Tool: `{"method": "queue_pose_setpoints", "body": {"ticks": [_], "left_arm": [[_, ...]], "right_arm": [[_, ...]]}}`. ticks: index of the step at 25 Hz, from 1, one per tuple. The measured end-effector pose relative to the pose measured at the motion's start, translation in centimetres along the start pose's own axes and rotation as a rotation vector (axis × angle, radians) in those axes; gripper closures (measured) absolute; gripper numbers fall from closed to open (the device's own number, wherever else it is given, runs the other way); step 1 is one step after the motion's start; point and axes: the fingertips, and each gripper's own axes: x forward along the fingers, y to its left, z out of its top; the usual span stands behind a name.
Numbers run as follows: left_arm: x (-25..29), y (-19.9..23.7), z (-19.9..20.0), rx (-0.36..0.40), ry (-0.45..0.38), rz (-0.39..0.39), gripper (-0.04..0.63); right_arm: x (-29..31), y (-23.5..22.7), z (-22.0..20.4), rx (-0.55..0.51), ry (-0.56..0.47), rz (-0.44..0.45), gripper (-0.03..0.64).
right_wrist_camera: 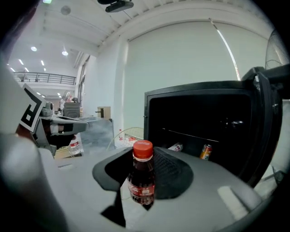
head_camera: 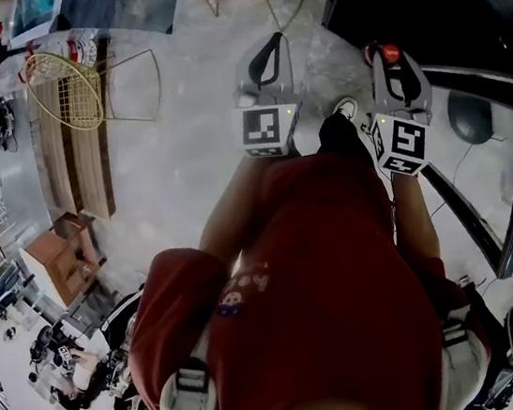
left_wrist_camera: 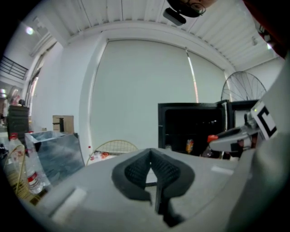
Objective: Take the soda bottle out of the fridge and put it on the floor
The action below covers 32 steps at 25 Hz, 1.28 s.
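Note:
A small soda bottle [right_wrist_camera: 142, 179] with dark drink, a red label and a red cap stands upright between the pads of my right gripper [right_wrist_camera: 144, 174], which is shut on it. In the head view only its red cap [head_camera: 389, 53] shows at the tip of the right gripper [head_camera: 385, 56], held above the grey floor [head_camera: 192, 151]. The black fridge [right_wrist_camera: 199, 127] stands open just behind the bottle, its door [right_wrist_camera: 268, 122] swung to the right. My left gripper [left_wrist_camera: 152, 158] is shut on nothing, level with the right one and to its left [head_camera: 269, 51].
A can [right_wrist_camera: 206, 151] and a lying bottle [right_wrist_camera: 176, 147] remain on the fridge shelf. A yellow wire chair [head_camera: 70, 88] and a wooden bench [head_camera: 76, 168] stand at the left. Water bottles [left_wrist_camera: 31, 176] and a marbled box [left_wrist_camera: 59, 154] sit left of the left gripper.

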Motion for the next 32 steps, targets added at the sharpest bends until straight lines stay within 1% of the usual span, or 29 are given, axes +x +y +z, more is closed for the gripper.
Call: {"method": "queue_pose_setpoints", "body": {"ticks": [4,8,11,13,15,17,19,22,25,28,32], "left_arm": [[-3.6,5.2,-0.6,-0.023,-0.011,0.044,0.595],[-7.6,10.1,-1.9,-0.061,-0.013,0.087,0.595],[-9.9,14.4,-3.7,-0.067,0.005,0.123,0.595],[-10.9,17.6,-5.0,-0.099,0.012,0.163,0.595],[-11.6,19.5,-6.5,-0.128,0.031,0.191,0.595],[-11.8,19.8,-7.5,-0.134,0.044,0.197,0.595],[-11.9,18.8,-7.7,-0.121,0.046,0.191,0.595],[-11.4,17.9,-7.5,-0.104,0.063,0.178,0.595],[-10.9,17.7,-8.1,-0.125,0.082,0.178,0.595],[-10.6,17.4,-9.9,-0.134,0.112,0.175,0.595],[-9.2,16.7,-13.4,-0.133,0.164,0.162,0.595]], "right_arm": [[1.3,5.7,1.0,-0.015,-0.001,0.046,0.485],[2.3,11.0,0.6,0.019,0.020,0.090,0.485],[3.4,15.0,-0.2,0.023,0.025,0.100,0.485],[4.6,17.5,-0.4,0.017,0.035,0.118,0.485],[5.5,19.3,-0.9,0.013,0.050,0.143,0.485],[5.9,19.8,-1.7,0.007,0.059,0.159,0.485],[5.5,19.3,-2.3,0.002,0.066,0.167,0.485],[5.7,18.5,-1.8,-0.010,0.081,0.180,0.485],[6.3,18.3,-2.2,-0.029,0.111,0.189,0.485],[7.0,18.4,-4.3,-0.037,0.150,0.199,0.485],[8.7,18.2,-8.4,-0.049,0.209,0.218,0.485]]}}
